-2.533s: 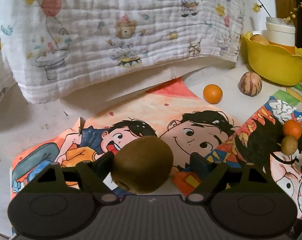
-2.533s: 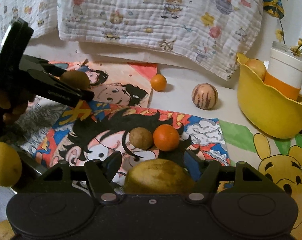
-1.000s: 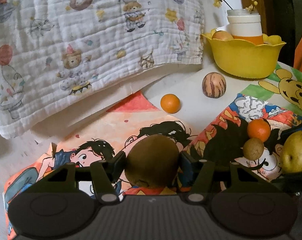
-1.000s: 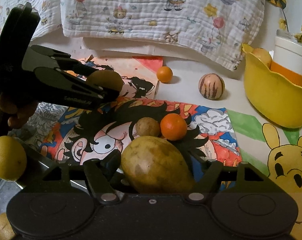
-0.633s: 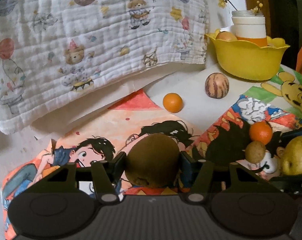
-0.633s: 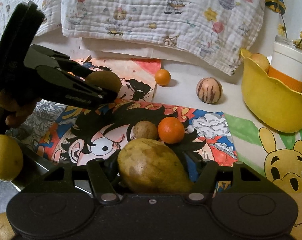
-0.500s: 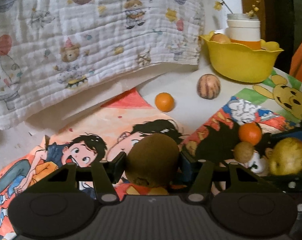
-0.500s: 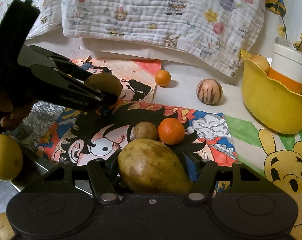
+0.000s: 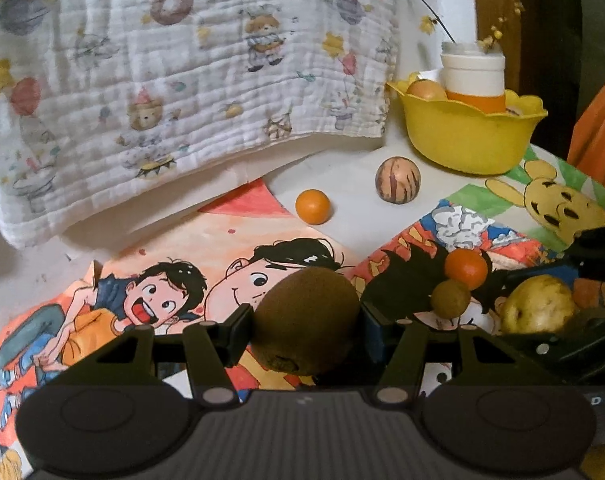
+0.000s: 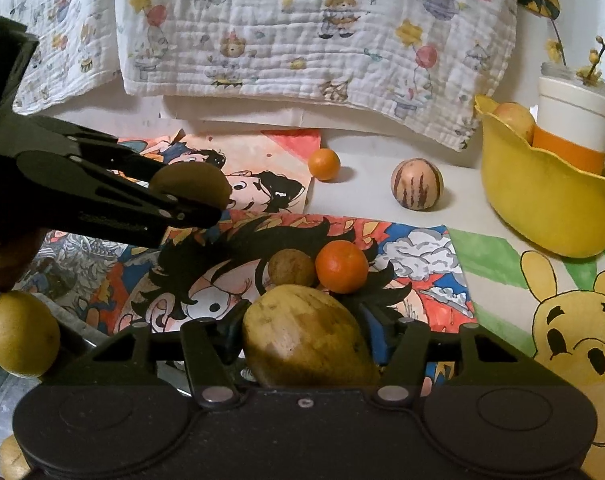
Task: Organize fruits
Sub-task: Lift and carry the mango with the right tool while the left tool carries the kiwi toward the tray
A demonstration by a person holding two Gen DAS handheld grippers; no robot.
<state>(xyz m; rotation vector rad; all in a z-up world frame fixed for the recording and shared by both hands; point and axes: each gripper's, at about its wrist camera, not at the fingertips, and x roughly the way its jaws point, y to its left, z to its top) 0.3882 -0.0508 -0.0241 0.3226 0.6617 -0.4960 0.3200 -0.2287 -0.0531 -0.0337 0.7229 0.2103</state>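
- 2 grippers, each clamped on 1 fruit.
- left gripper (image 9: 306,322): both pads pressed on a brown kiwi (image 9: 307,320), held above the cartoon poster (image 9: 174,264).
- right gripper (image 10: 308,338): jaws have just been closing, now tight on a yellow-green mango (image 10: 308,340), its narrow end pointing away from the camera.
- From the right wrist view the left gripper (image 10: 206,204) shows at the left side, kiwi (image 10: 190,186) between its fingers.
- 2 small oranges: one orange (image 10: 341,266) on the spiky-hair poster (image 10: 238,264), touching a small round brown fruit (image 10: 291,268); the other orange (image 10: 323,164) on bare white tabletop (image 10: 362,208) near the blanket edge.
- 1 striped round fruit (image 10: 417,189) on the tabletop, between that far orange and the yellow bowl (image 10: 542,200).
- Yellow bowl: at least 1 pale fruit (image 10: 510,118) inside, at its left rim; total in bowl can't tell. White-and-orange jar (image 10: 572,120) with yellow twigs just behind it.
- 1 yellow lemon-like fruit (image 10: 21,334) at the left edge of the right view, on a metal surface; more yellowish fruit partly cut off at the bottom-left corner, count unclear.
- 3 posters visible: kids cartoon, spiky hair, yellow bear (image 10: 570,344).
- 1 printed white blanket (image 10: 314,40) draped along the back.
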